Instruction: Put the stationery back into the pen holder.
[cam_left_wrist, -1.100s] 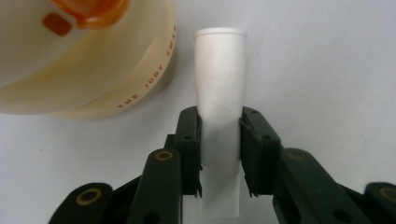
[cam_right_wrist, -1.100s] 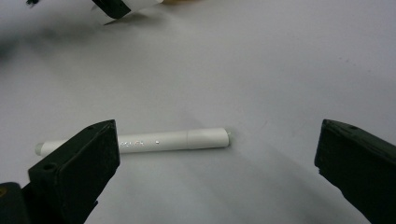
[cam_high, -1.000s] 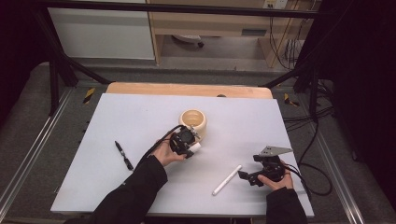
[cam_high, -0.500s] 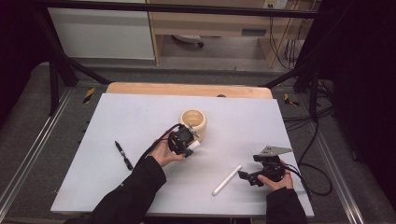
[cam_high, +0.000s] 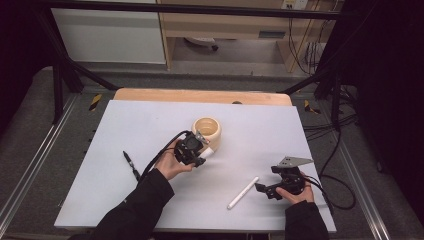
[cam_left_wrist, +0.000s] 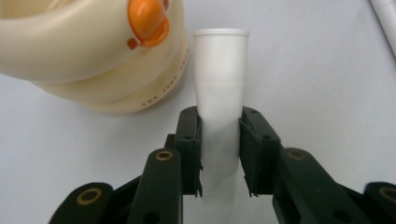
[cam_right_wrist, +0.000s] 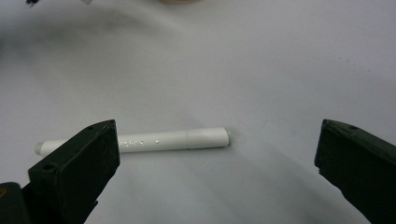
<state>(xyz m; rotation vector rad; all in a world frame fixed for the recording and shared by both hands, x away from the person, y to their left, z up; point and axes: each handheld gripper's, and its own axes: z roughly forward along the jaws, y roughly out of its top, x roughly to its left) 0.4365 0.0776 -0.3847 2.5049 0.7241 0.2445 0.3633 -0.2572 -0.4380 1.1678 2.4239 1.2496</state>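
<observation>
Nearest the person, the right gripper (cam_high: 265, 189) hovered with jaws spread wide beside a white plastic pen (cam_right_wrist: 140, 141) lying on the pale grey table (cam_high: 125, 120), while farther off the left gripper (cam_left_wrist: 219, 154) clamped a white cylindrical tube (cam_left_wrist: 219, 70) next to a cream round ribbed cup (cam_left_wrist: 88, 51).

My left gripper (cam_left_wrist: 219, 154) hides the white tube's (cam_left_wrist: 219, 79) lower end between its jaws. Cream cup (cam_left_wrist: 93, 51) cut off at 11 o'clock; its small lettering only partly legible. In the right gripper view, my left jaw covers part of the white pen (cam_right_wrist: 159, 140).
</observation>
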